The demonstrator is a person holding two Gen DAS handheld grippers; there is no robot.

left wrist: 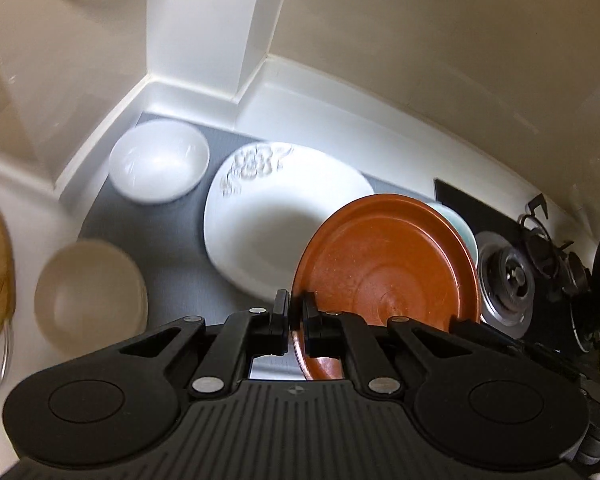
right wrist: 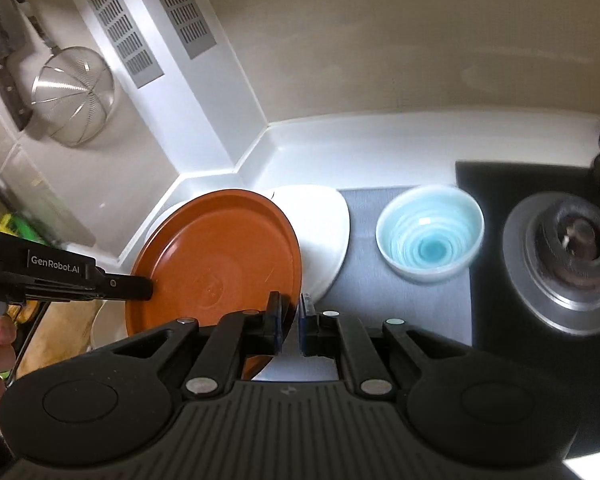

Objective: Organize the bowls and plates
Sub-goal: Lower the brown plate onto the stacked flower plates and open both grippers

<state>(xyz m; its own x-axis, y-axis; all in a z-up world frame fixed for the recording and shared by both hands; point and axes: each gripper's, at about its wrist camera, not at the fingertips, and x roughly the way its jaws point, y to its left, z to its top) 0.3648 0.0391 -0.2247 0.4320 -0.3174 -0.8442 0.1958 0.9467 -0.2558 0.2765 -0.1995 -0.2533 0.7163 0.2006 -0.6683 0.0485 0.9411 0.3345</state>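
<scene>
Both tools angle down over the tabletop (right wrist: 380, 152). Left tool (left wrist: 296, 312) is clamped on the near rim of the orange plate (left wrist: 384, 264), right tool (right wrist: 290, 316) pinched narrow on its opposite rim. Plate is tilted, off the tabletop, overlapping the white square plate (left wrist: 268, 216). Orange plate: round, glossy, shallow raised rim. Blue bowl (right wrist: 430, 240) sits just right of the white plate; white bowl (left wrist: 158, 160) & beige bowl (left wrist: 90, 288) to its left.

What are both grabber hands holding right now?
Left gripper: shut on the round orange-brown plate.
Right gripper: shut on that plate's other edge.
</scene>
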